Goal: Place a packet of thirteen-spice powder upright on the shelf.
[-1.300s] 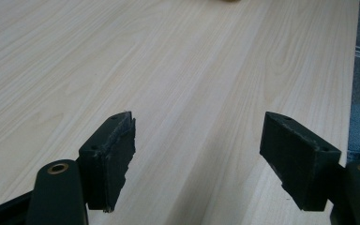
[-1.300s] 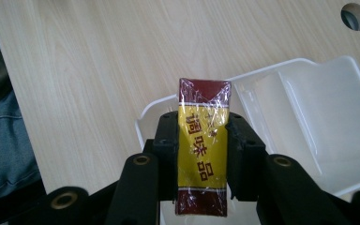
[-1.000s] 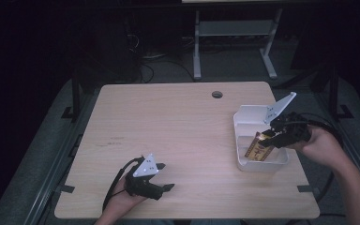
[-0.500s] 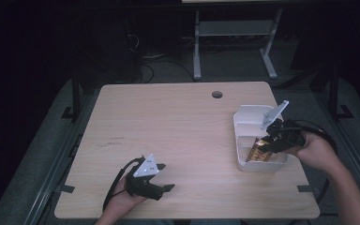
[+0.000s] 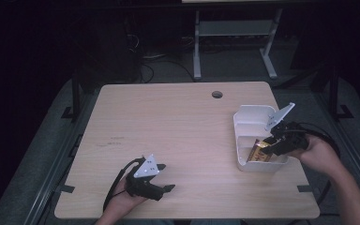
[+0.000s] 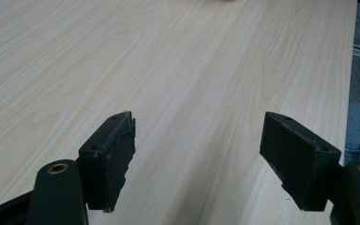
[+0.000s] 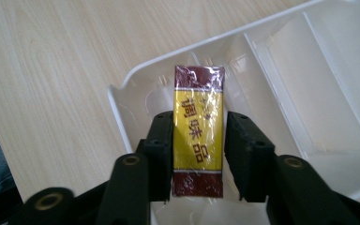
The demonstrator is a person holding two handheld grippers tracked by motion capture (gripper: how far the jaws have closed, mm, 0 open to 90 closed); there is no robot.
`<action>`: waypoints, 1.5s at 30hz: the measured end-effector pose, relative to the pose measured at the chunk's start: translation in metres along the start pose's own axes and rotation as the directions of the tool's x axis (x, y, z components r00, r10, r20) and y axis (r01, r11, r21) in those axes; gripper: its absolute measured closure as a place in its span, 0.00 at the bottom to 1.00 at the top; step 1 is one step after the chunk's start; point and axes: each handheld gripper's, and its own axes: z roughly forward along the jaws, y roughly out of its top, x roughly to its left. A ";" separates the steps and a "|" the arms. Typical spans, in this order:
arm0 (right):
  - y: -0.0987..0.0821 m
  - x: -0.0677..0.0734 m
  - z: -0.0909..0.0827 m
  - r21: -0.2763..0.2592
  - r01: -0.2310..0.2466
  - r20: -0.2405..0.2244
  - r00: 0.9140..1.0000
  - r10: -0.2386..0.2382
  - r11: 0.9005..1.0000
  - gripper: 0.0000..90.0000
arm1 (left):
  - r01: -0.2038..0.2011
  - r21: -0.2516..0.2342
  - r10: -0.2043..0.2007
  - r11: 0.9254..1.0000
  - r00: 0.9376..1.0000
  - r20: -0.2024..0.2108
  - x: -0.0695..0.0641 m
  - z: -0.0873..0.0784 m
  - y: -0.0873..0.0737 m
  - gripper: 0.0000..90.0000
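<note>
The right tongs (image 7: pixel 199 154) reach into the near compartment of the white tray (image 5: pixel 243 117), their jaws just opening around a yellow-and-brown packet (image 7: pixel 199 126) that lies there. A slim gap shows on one side. The left tongs (image 6: pixel 197 159) rest low over the worktop (image 5: pixel 178 122), jaws wide and empty.

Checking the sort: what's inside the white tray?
One yellow-and-maroon packet lies in the tray's near compartment, between the right gripper's jaws. The far compartment looks bare; the gripper hides the near corner.

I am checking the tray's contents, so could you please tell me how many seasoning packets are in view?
1. The yellow and maroon seasoning packet lies in the white tray's near compartment, between the right gripper's fingers. The far compartment looks empty.
</note>
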 end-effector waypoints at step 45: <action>-0.016 0.003 -0.001 0.068 -0.002 0.107 0.994 -0.005 0.998 0.73 | 0.000 0.002 0.000 1.000 1.000 0.001 0.000 0.001 0.000 0.29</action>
